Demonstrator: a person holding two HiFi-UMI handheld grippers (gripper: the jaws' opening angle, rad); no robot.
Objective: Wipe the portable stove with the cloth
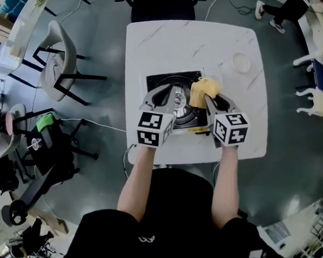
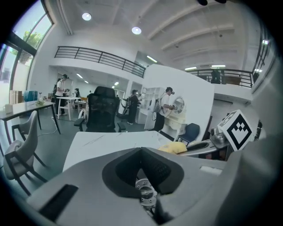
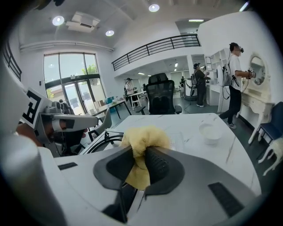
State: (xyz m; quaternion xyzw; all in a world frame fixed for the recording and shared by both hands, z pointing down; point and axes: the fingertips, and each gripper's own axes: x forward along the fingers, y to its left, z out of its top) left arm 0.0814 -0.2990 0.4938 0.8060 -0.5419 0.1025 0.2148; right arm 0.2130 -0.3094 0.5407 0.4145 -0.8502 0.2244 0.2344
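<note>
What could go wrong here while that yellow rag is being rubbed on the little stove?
The cloth is pinched only at a bunched fold by the right gripper, so it might pull free. It could also snag on the raised pan supports around the burner. The left gripper is shut on nothing, so the stove may slide across the table.

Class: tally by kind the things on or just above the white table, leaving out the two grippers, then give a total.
Portable stove: 1
Yellow cloth: 1
Small white dish: 1
Total: 3
</note>
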